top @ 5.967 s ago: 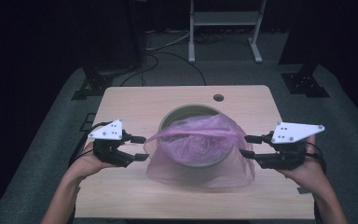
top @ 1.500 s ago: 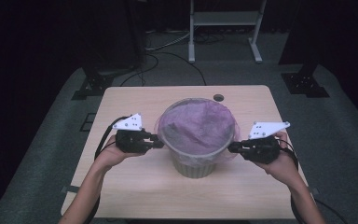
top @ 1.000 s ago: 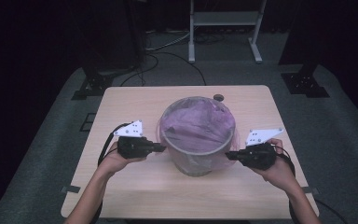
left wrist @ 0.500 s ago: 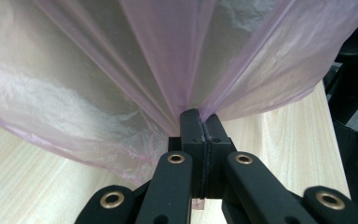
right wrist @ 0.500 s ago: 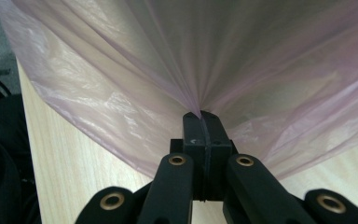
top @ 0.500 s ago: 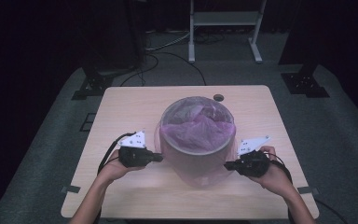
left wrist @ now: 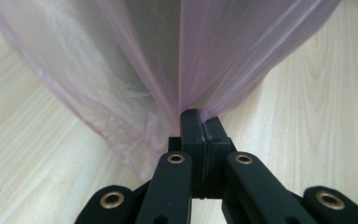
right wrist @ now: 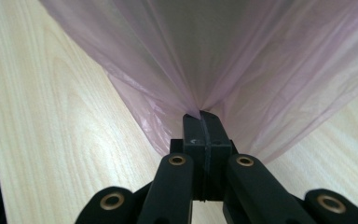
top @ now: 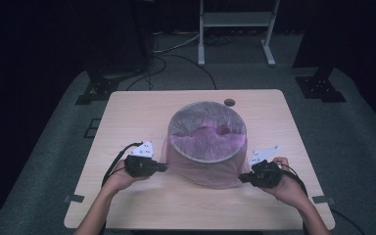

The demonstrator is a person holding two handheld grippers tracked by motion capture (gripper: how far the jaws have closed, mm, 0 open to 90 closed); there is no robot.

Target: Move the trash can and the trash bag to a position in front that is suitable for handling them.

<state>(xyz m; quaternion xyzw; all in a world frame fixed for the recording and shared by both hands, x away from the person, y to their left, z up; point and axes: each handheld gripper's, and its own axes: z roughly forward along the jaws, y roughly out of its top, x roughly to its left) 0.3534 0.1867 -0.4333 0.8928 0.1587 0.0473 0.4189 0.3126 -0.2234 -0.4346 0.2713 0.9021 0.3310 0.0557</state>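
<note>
While both hands sank, my left gripper (top: 162, 167) and right gripper (top: 242, 177), each clamped on the pink bag (top: 196, 169), drew it down the bin (top: 208, 132), nearly lining it.

the pink bag (top: 203, 166) veils the bin's (top: 208, 131) wall, so its lower edge is hard to make out. both forearms run off the bottom edge. in each gripper view the bag is cut off at the top.

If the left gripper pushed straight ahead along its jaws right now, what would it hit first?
Probably the bin's grey side wall, just behind the pink bag that the left gripper pinches; depth is hard to judge.
</note>
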